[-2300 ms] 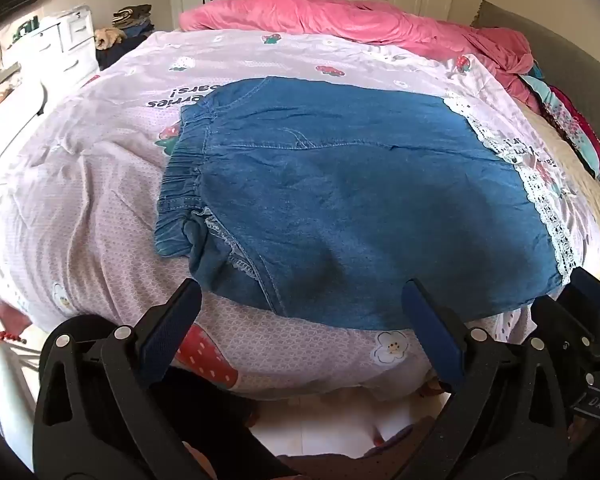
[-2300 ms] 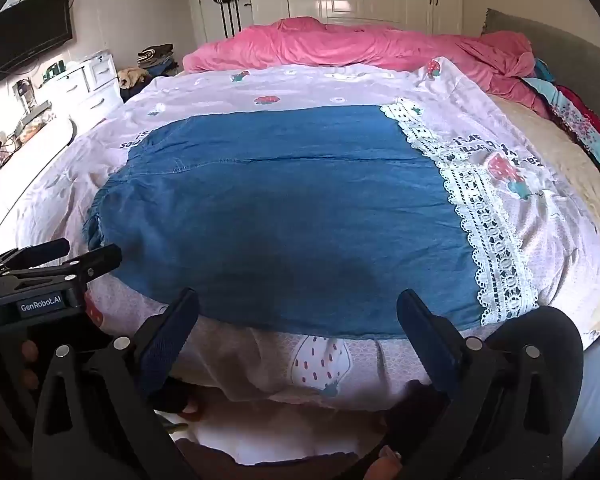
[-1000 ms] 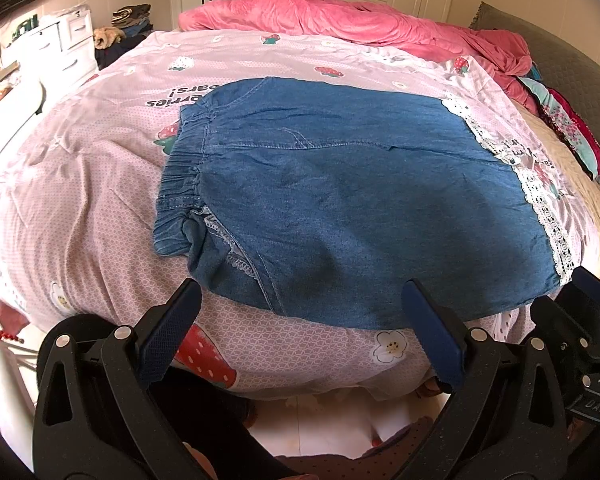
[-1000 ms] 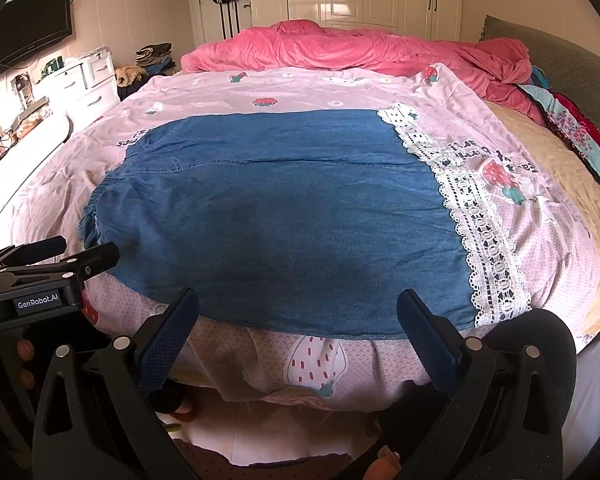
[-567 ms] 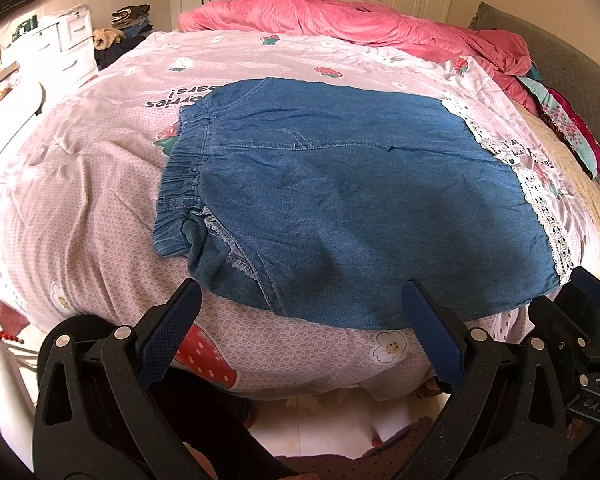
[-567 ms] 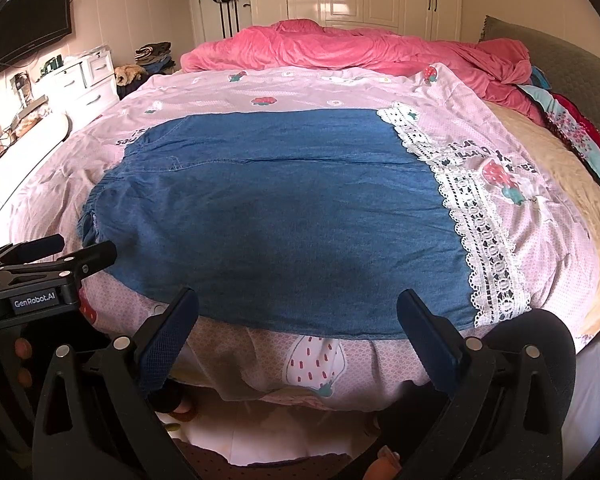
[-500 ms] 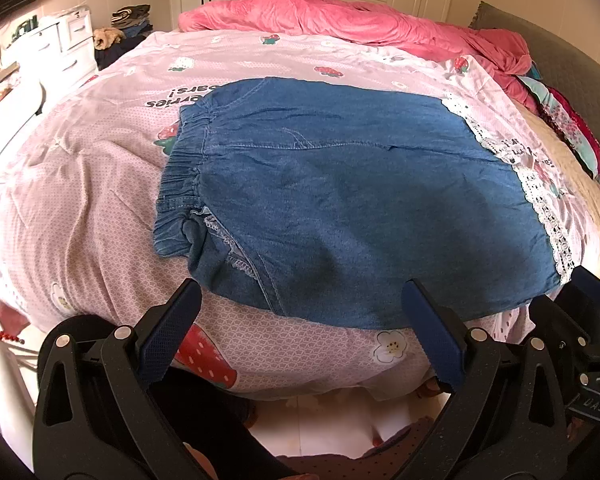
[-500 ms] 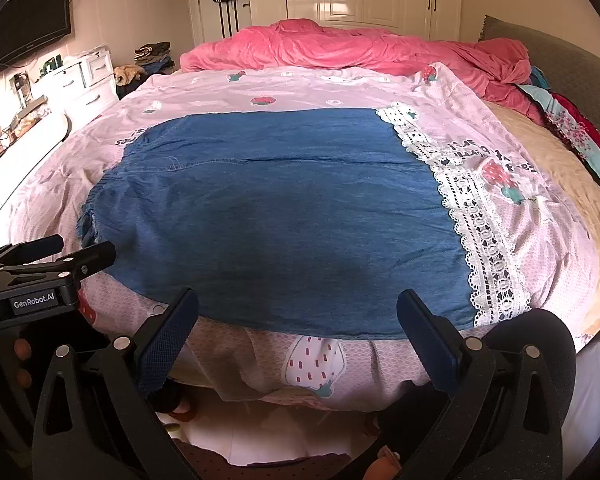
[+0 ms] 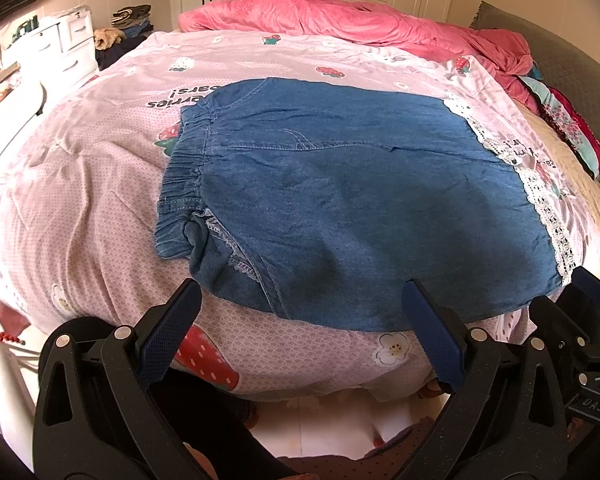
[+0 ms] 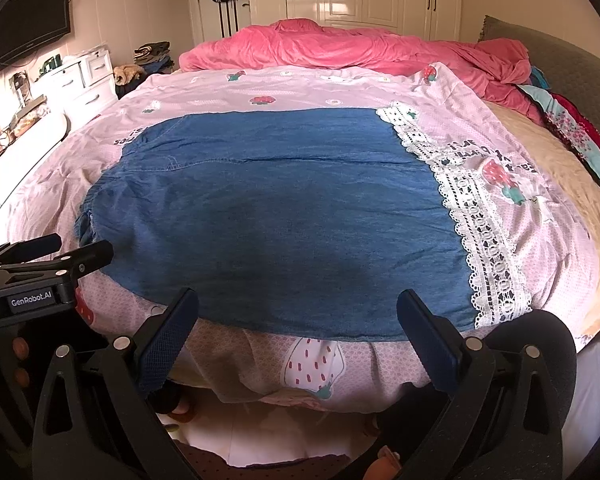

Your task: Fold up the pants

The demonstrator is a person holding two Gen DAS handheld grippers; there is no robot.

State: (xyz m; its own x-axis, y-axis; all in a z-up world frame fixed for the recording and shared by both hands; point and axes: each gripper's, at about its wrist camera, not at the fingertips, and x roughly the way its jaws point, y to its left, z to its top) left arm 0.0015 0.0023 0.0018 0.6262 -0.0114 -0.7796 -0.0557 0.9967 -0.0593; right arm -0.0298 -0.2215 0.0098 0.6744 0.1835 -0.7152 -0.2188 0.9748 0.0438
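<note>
Blue denim pants (image 9: 340,200) lie flat on the pink strawberry-print bed cover (image 9: 80,200), elastic waistband at the left, white lace hem (image 9: 540,200) at the right. They also show in the right wrist view (image 10: 280,220). My left gripper (image 9: 300,304) is open and empty, hovering at the bed's near edge just short of the pants' near edge. My right gripper (image 10: 296,308) is open and empty, also at the near edge of the pants. The left gripper's body (image 10: 32,276) shows at the left in the right wrist view.
A rumpled pink duvet (image 10: 360,52) lies across the far side of the bed. A grey headboard (image 10: 560,60) and floral pillows (image 10: 572,132) are at the right. White drawers (image 10: 80,76) stand at the left, wardrobes behind. The floor (image 10: 240,440) lies below the grippers.
Almost nothing has changed. Both grippers stay open at the near edge of the bed, with only slight drift of the views.
</note>
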